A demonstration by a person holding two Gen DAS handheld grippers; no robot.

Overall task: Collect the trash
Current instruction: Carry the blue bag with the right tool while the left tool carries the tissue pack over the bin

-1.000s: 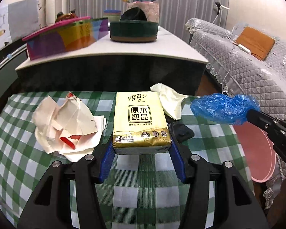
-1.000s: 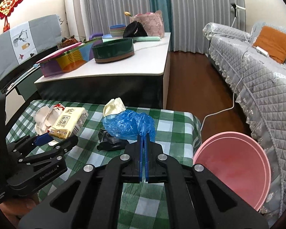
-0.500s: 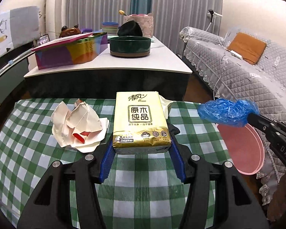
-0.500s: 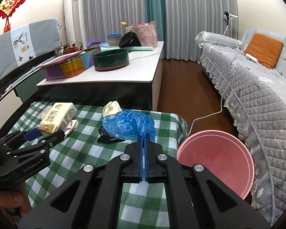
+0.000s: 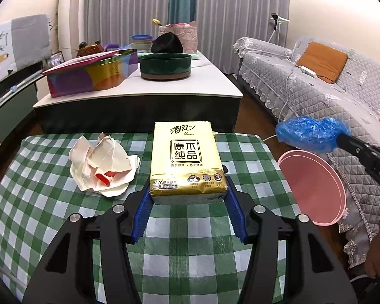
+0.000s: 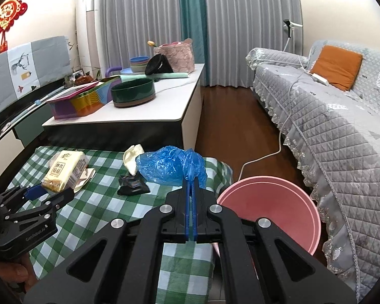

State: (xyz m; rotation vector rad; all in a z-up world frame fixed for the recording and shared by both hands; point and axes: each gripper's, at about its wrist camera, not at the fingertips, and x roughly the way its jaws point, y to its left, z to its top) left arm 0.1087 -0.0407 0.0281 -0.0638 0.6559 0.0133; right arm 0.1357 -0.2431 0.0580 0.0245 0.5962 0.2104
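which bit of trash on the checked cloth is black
The small crumpled black scrap, lying between the cream wad and the claw-held blue bag; other pieces are white, cream or blue.

- The checked counter (image 5: 50, 202) is bare at 6 o'clock and along its 9 o'clock edge in the left wrist view.
- Crumpled paper (image 5: 101, 162) blocks 10 o'clock.
- In the right wrist view, a black scrap (image 6: 133, 185) and a cream wad (image 6: 133, 158) sit mid-counter at 11 o'clock.
- The pink bin (image 6: 273, 207) stands open at 3 o'clock, just beside the counter's edge.
- Floor between bin and sofa (image 6: 329, 136) looks free; a white cable (image 6: 266, 154) trails there, possibly a snag.
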